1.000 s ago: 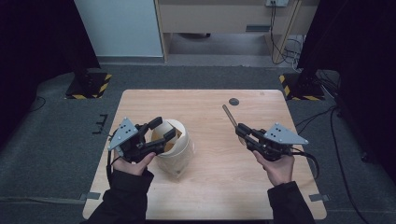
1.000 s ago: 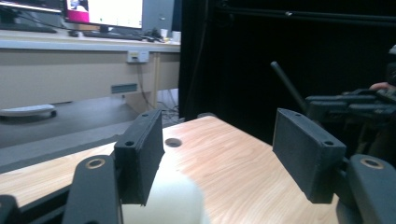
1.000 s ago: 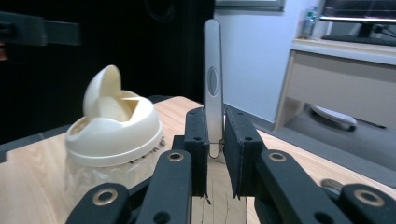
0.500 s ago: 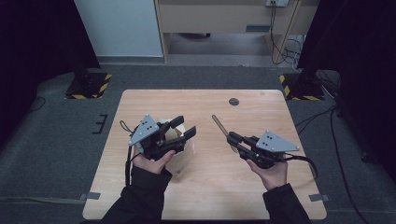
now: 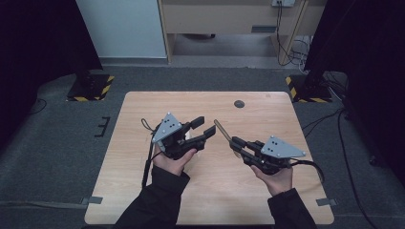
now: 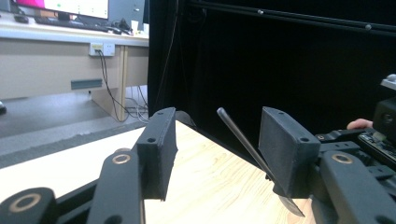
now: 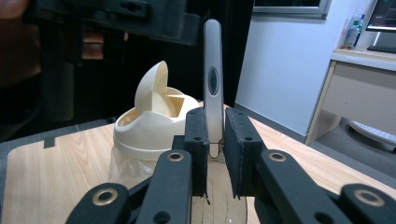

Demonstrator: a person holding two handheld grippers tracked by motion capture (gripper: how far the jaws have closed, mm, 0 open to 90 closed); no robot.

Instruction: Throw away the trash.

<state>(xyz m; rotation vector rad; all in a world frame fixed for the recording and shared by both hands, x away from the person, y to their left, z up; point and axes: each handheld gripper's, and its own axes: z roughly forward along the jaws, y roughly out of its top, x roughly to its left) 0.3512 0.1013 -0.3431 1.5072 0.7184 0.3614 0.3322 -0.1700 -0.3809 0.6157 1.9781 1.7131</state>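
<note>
The right gripper (image 5: 235,142) had its 2 fingers clamped on a slim spoon-like utensil (image 7: 213,79), whose handle stuck out beyond them toward the left gripper (image 5: 204,128). The left fingers stood apart with nothing between them and had just been closing. A cream swing-lid bin (image 7: 154,119) stood on the counter (image 5: 143,105) under the left gripper.
</note>
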